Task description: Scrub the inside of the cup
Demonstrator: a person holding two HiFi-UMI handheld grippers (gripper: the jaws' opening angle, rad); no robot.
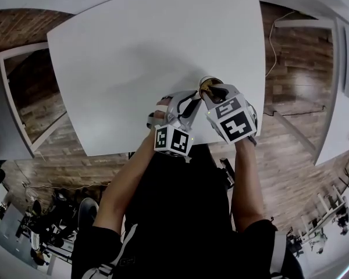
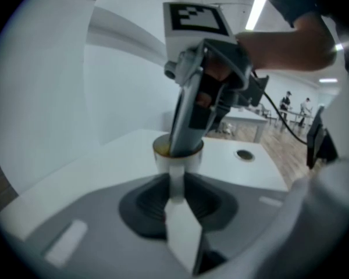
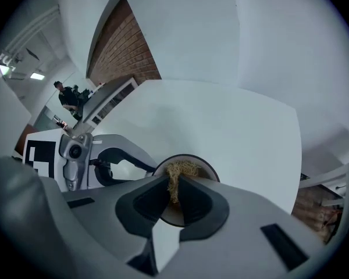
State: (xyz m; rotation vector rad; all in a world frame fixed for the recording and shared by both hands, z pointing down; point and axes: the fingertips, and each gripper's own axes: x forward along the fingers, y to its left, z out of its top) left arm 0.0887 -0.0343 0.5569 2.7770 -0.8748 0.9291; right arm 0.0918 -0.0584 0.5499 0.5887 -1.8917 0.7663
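Bright even indoor light, fisheye edges, foreground blur

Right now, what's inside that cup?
A tan fibrous scrubber, pinched by the right tool, sits inside the cup. The tool's jaws cover the cup's bottom, so anything below is unseen.

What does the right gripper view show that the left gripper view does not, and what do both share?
Only the right gripper view: the inside of the cup from above, with the tan scrubber pinched in the right tool. Only the left gripper view: the cup's white outer side, clamped by the left tool, and the right tool's body reaching down into it. Both: the cup on the white table.
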